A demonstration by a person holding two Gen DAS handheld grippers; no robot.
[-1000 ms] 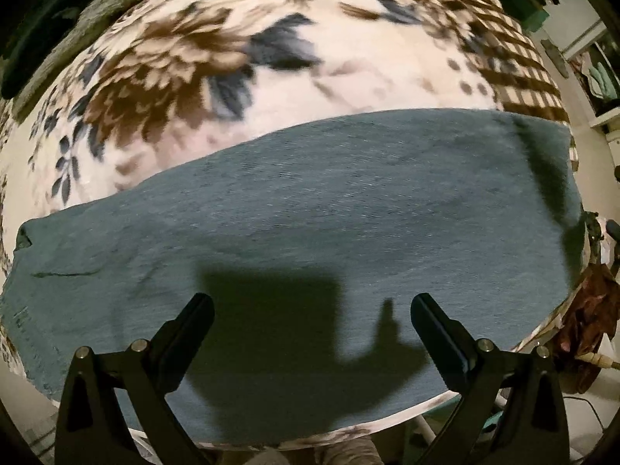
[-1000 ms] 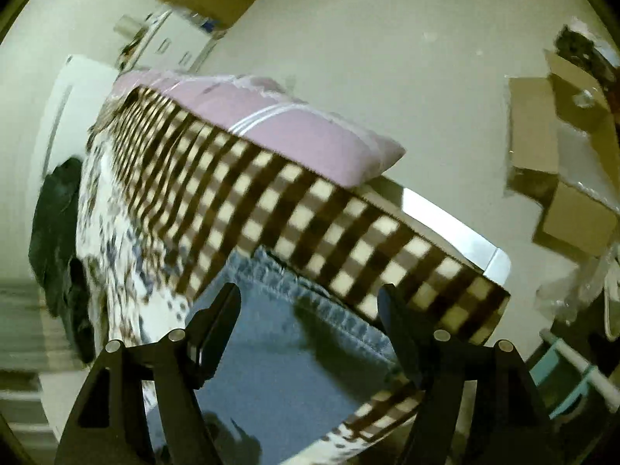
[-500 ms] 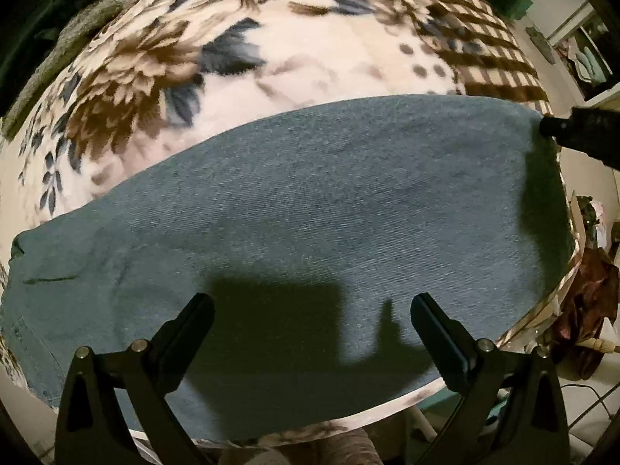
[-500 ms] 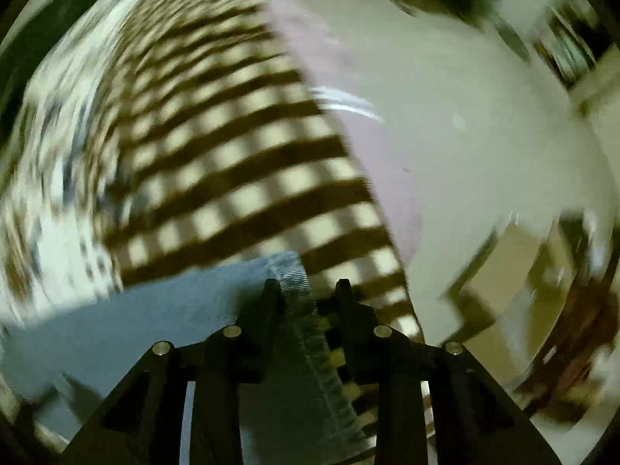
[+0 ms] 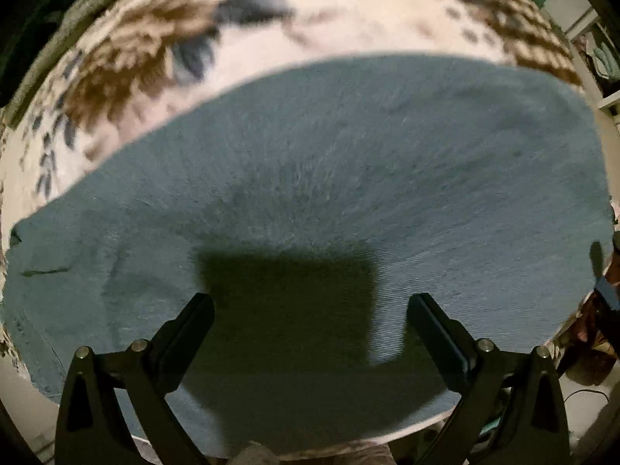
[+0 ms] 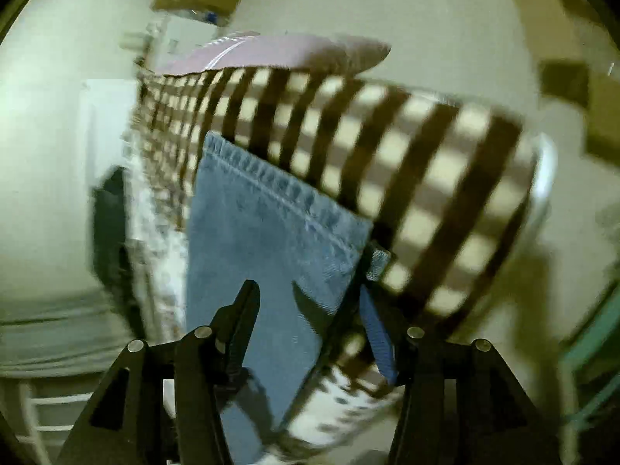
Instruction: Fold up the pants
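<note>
Half a second back the right gripper (image 6: 310, 333) was pinched at the jeans' (image 6: 267, 240) hem; now its jaws are opening, with the hem corner lying between them but not pressed, I'd say to let the cloth settle flat. Over the middle of the jeans (image 5: 348, 178) the left gripper (image 5: 310, 329) has sunk closer, jaws wide apart, nothing in them, probably ready to smooth or pinch. Faded blue denim, lying smooth on the blanket (image 5: 271, 27), stitched hem against the checked border (image 6: 426, 178).
</note>
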